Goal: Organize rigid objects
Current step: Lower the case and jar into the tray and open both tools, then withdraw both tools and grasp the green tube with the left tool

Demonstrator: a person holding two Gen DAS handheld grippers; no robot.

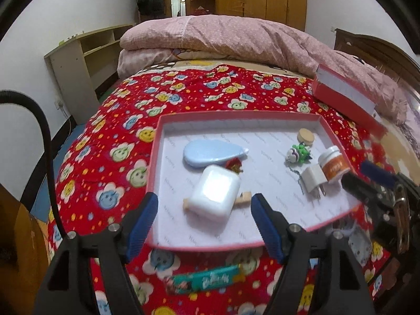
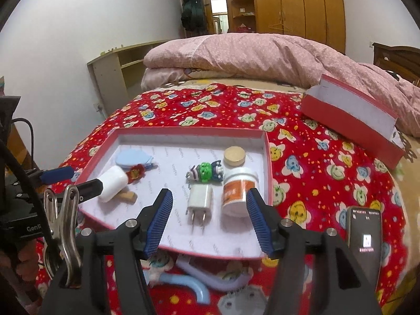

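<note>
Red flower-print blanket (image 1: 183, 97) spread over the bed. Rumpled pink quilt (image 1: 236, 39) heaped at the far end. Pale open shelf unit (image 1: 86, 52) against the left wall. Wooden wardrobe (image 2: 302, 2) at the back, dark coat (image 2: 193, 10) hung beside the doorway. Lit phone (image 2: 365, 233) lying on the blanket, near right.
</note>
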